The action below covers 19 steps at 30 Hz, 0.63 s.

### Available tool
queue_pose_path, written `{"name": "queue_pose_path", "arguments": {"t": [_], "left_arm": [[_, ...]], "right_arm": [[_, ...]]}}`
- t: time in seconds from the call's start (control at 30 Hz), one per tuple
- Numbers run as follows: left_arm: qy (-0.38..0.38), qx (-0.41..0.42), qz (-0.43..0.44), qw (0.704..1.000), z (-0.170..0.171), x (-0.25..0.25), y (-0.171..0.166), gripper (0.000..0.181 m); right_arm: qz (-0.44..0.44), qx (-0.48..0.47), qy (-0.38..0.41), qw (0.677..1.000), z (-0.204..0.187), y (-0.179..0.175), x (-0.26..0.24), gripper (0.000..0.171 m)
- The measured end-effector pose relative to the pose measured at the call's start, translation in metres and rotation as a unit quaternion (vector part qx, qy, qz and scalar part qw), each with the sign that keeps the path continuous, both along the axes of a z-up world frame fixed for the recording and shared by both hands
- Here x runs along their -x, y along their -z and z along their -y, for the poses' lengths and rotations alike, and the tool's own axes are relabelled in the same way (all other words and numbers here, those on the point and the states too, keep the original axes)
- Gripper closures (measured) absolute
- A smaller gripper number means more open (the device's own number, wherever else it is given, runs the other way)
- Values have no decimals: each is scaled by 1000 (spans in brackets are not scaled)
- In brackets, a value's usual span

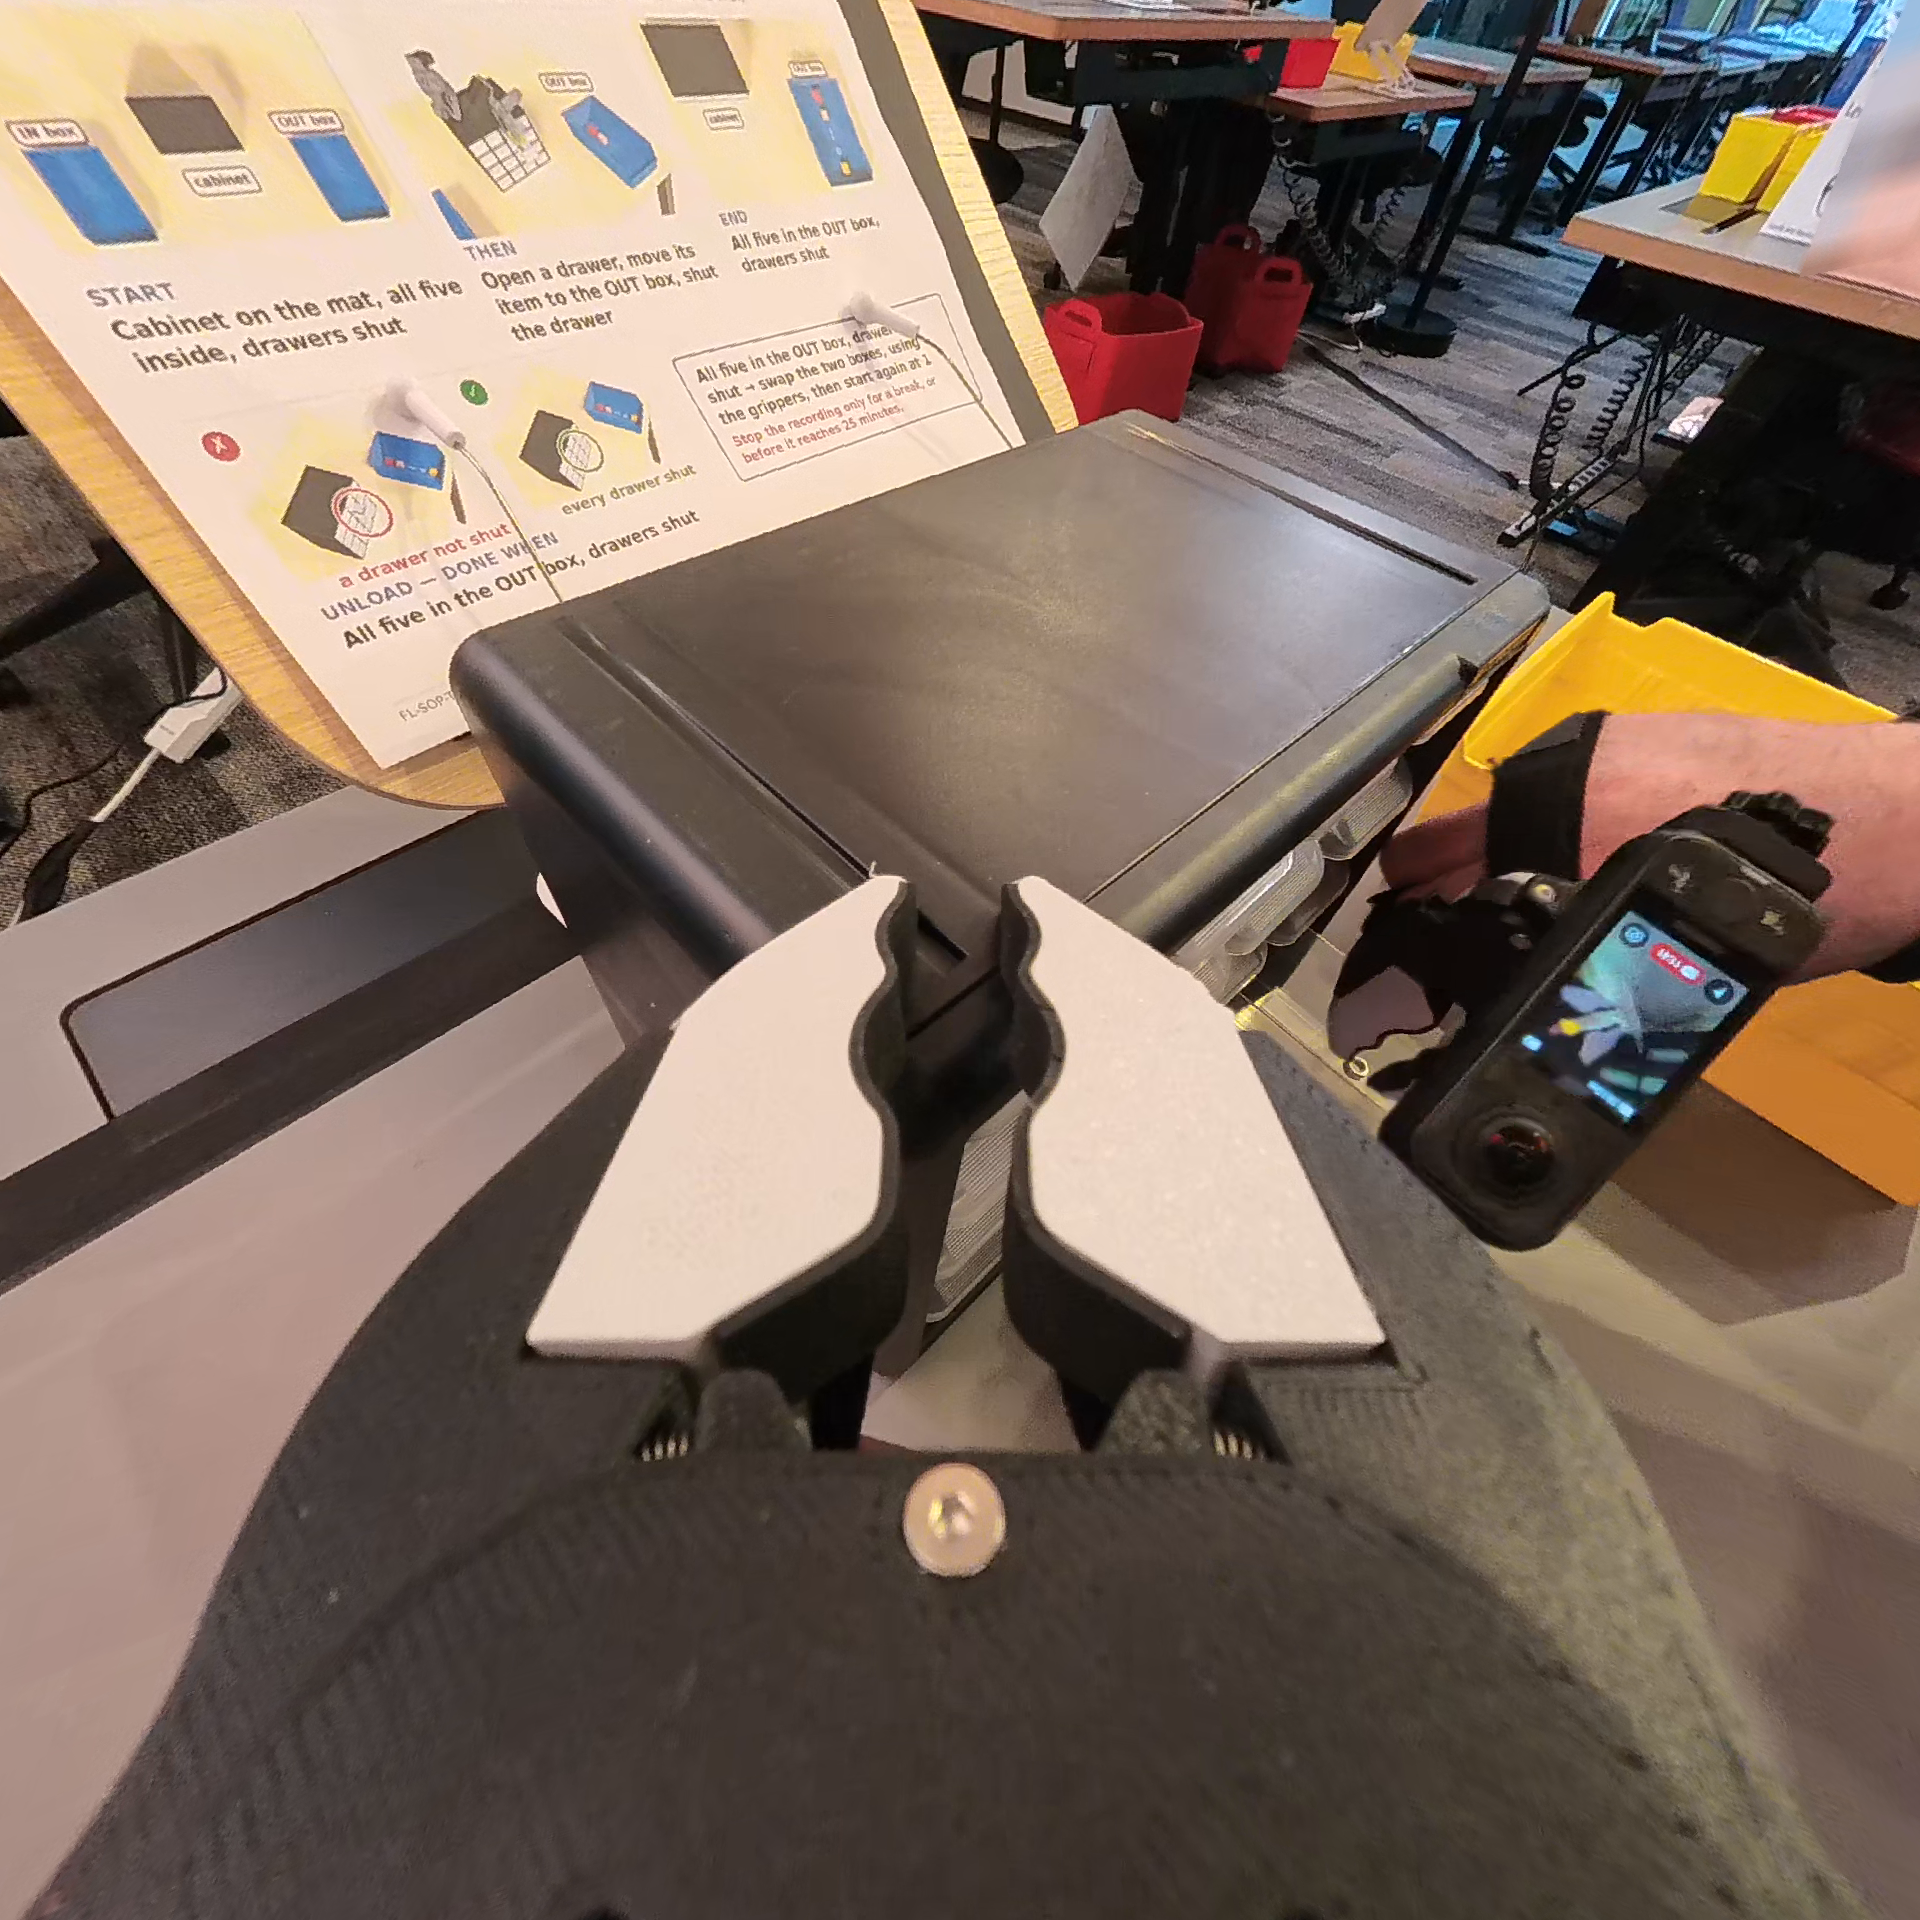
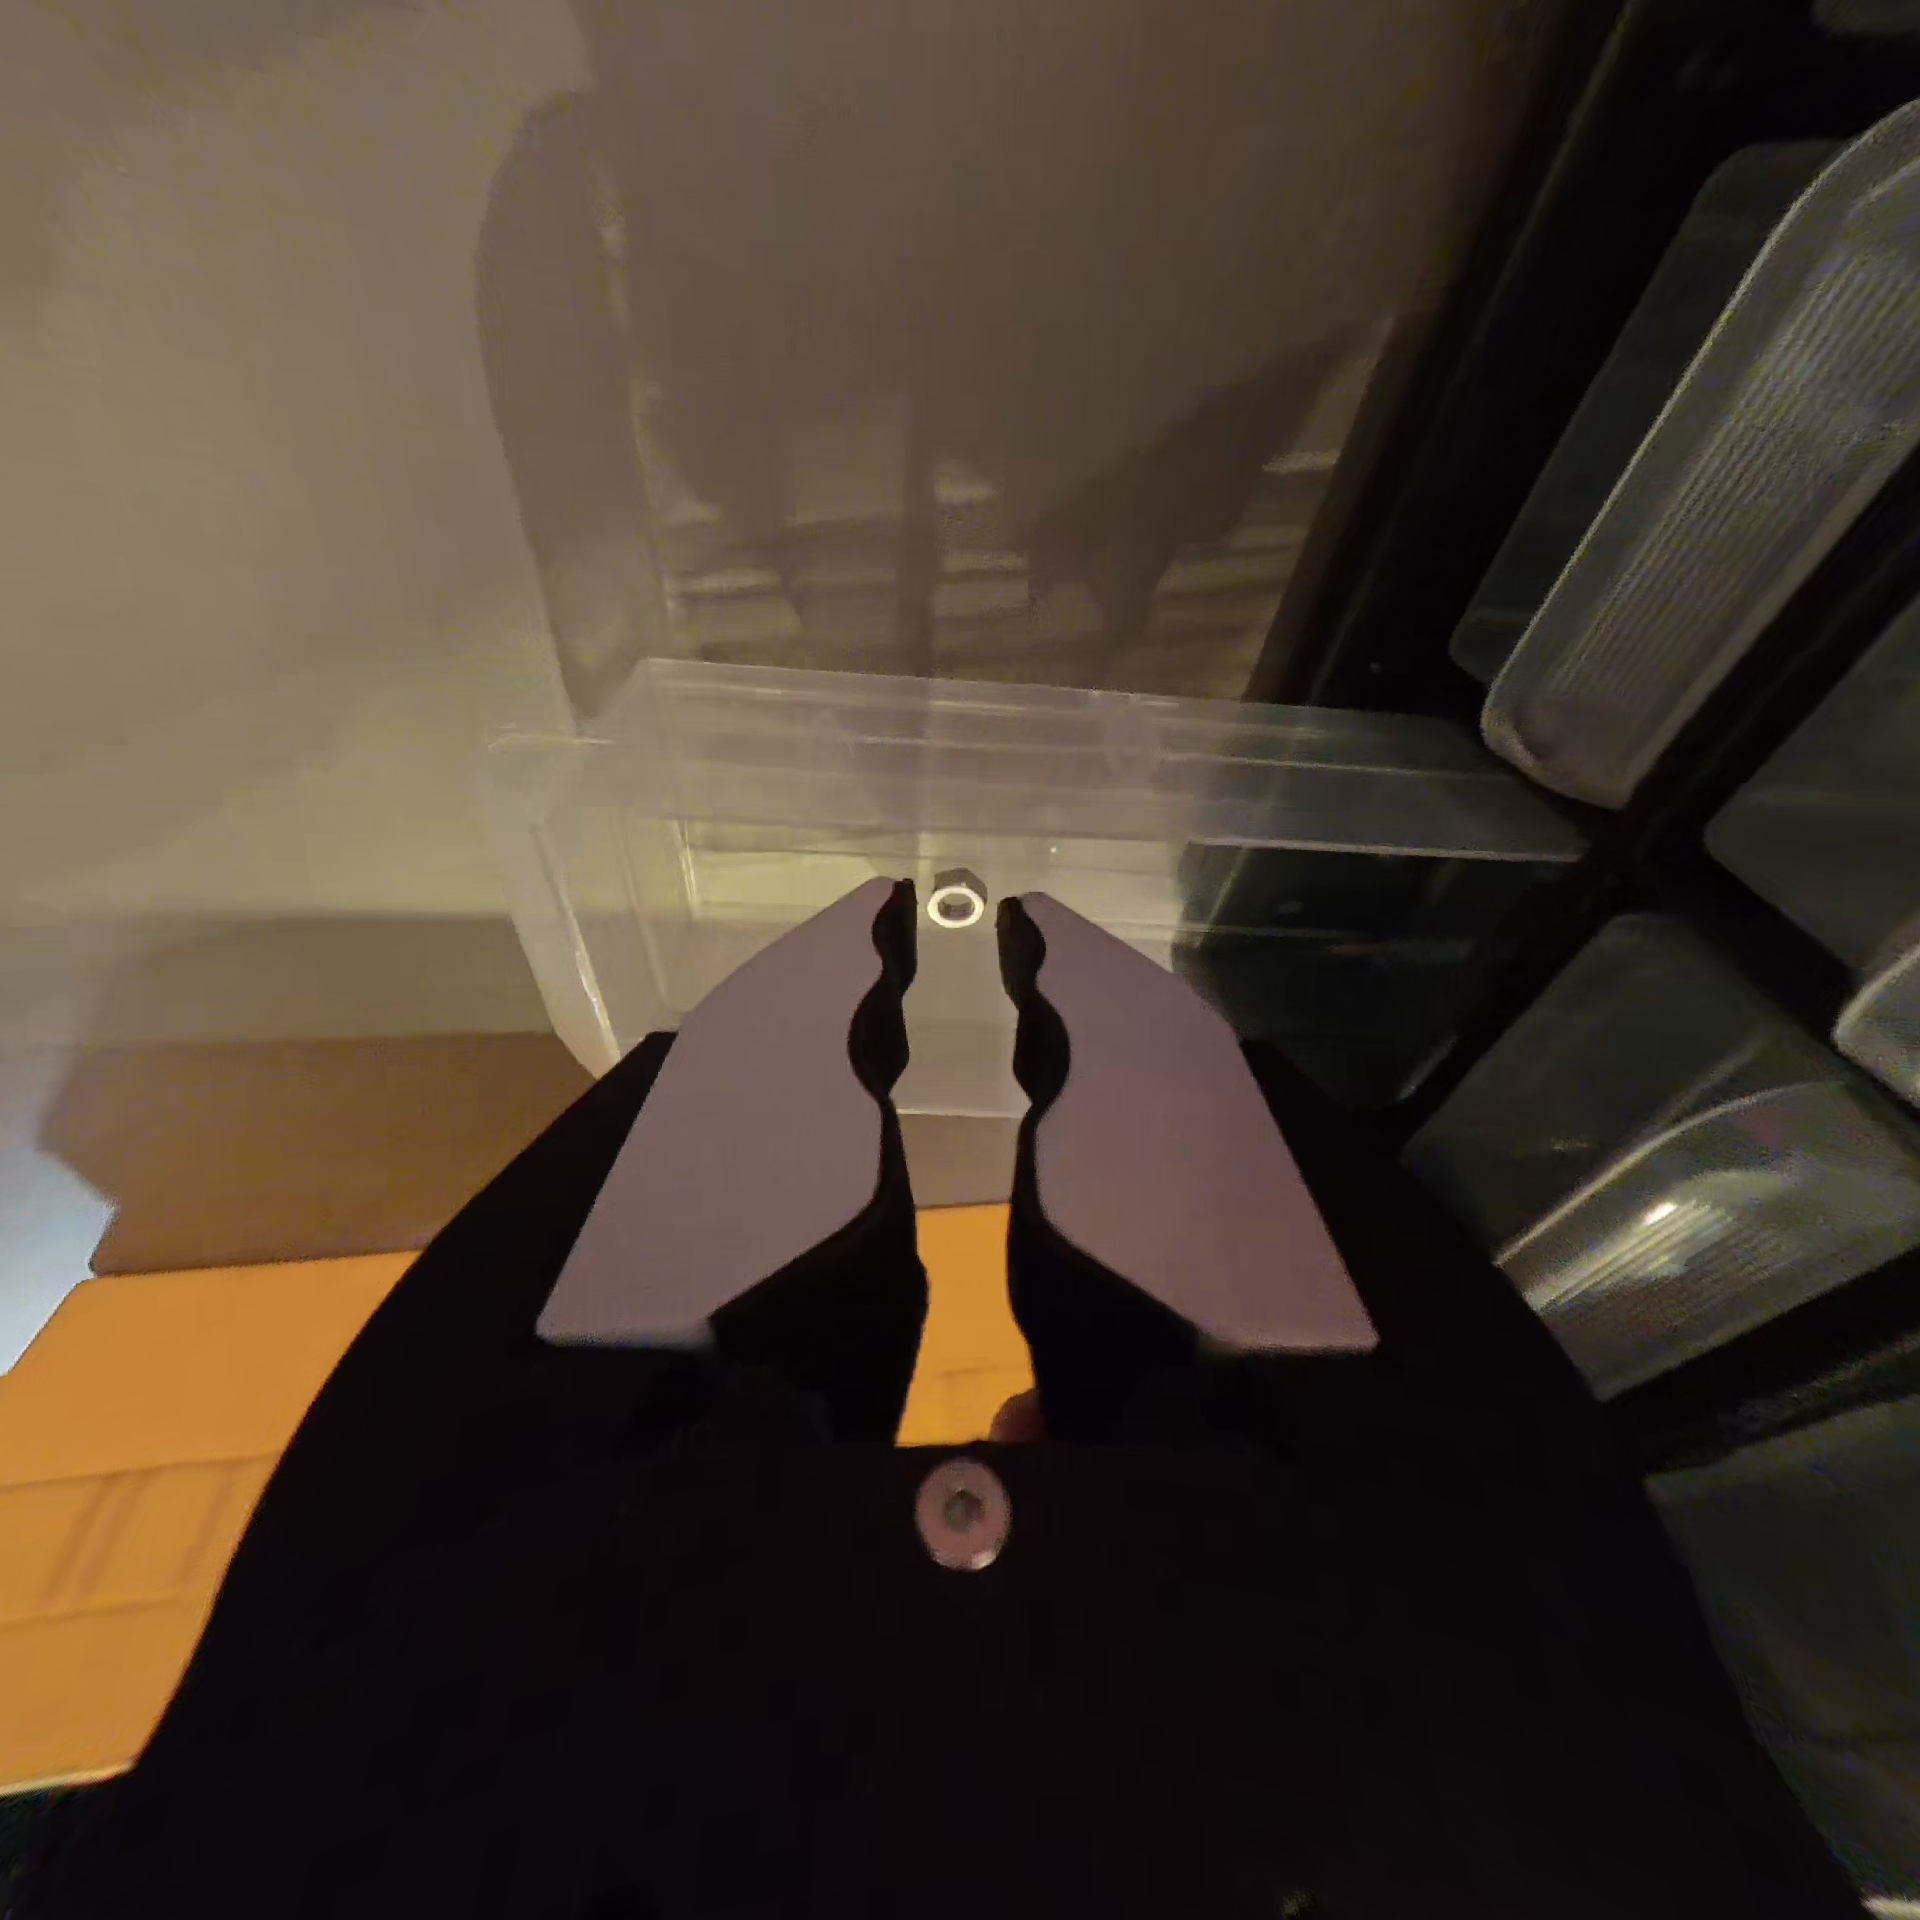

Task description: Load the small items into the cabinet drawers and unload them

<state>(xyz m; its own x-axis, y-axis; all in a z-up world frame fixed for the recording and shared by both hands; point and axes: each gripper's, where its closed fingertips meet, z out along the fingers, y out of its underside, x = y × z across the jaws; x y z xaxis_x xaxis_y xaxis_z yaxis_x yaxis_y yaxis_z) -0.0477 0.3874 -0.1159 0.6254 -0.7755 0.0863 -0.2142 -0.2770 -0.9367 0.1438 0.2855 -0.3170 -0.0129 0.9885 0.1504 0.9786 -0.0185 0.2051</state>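
Note:
The black cabinet [image 1: 1039, 644] stands on the table in front of my left gripper [image 1: 956, 904]. The left jaws stand narrowly apart and are closed on the cabinet's near top edge. My right gripper [image 2: 956, 906] reaches into a clear drawer [image 2: 1039, 790] pulled out of the cabinet front. A small metal nut [image 2: 956, 906] lies in that drawer right between the right fingertips, and the jaws stand a little apart without touching it. In the left wrist view the right gripper [image 1: 1392, 997], with its camera and the hand holding it, is at the open drawer [image 1: 1278, 904].
A yellow bin [image 1: 1662, 675] sits right of the cabinet and also shows in the right wrist view [image 2: 156, 1455]. An instruction sheet on a wooden board [image 1: 416, 312] leans behind the cabinet. Closed clear drawers [image 2: 1714, 468] fill the cabinet front. Red tubs [image 1: 1122, 353] and desks stand farther back. One gripper's finger ends stand about 30 cm off the other's.

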Motion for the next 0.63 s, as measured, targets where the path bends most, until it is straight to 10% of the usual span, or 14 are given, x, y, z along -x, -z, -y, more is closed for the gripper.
{"name": "queue_pose_path", "arguments": {"t": [0.63], "left_arm": [[-1,-2,1,1000,0,0,0,165]], "right_arm": [[-100,-9,26,995,2,-41,7,163]]}}
